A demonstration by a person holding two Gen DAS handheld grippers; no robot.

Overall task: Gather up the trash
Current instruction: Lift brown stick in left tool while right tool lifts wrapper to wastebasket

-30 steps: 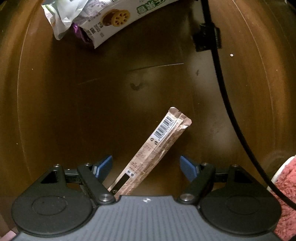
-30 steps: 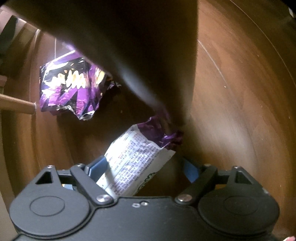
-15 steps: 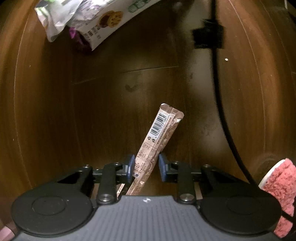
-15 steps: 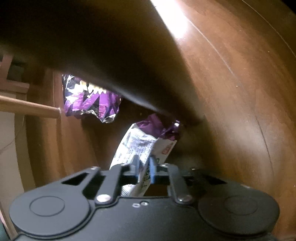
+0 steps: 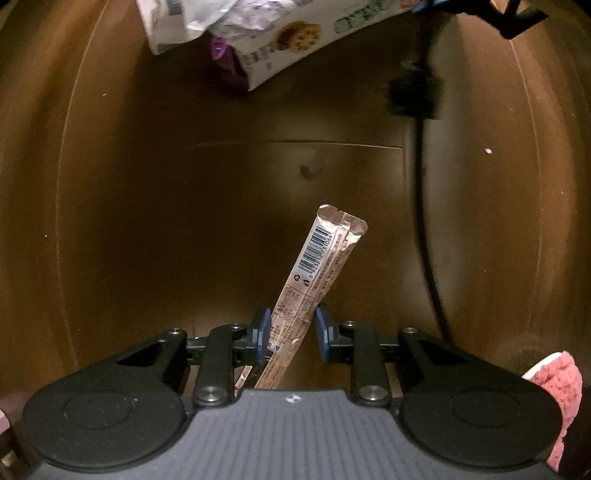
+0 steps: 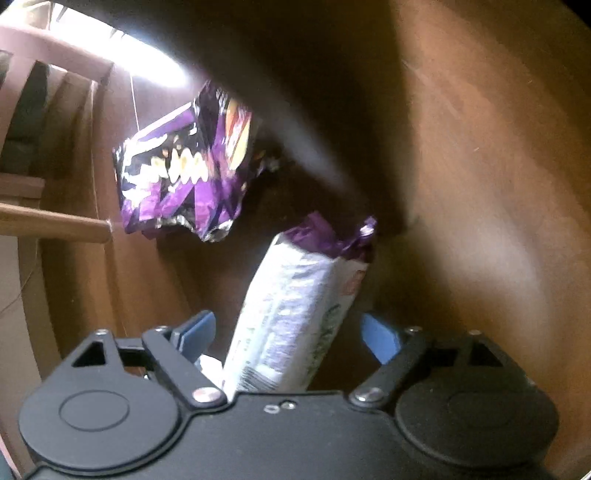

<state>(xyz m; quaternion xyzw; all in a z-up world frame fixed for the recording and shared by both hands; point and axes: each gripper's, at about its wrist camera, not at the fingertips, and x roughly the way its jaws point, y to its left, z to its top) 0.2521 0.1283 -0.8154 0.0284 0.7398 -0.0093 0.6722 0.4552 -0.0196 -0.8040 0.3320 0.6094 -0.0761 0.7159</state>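
In the left wrist view, a long brown stick wrapper (image 5: 317, 273) with a barcode runs between the blue pads of my left gripper (image 5: 290, 328); the pads stand close beside it with a small gap on the right. In the right wrist view, a white and purple snack bag (image 6: 295, 306) lies between the wide-open pads of my right gripper (image 6: 288, 332). The same bag shows at the top of the left wrist view (image 5: 273, 33). A crumpled purple chip bag (image 6: 184, 173) lies farther off to the left.
The wooden table (image 5: 147, 221) fills both views. A black cable (image 5: 421, 206) with a clip runs down the right side of the left wrist view. A pink fuzzy item (image 5: 557, 391) sits at the lower right. A chair back (image 6: 48, 59) and a wooden rod (image 6: 55, 221) stand at the left.
My left gripper closed onto the stick wrapper, then its pads parted slightly. My right gripper pinched the white snack bag half a second ago and has now opened wide, the bag still between the pads.
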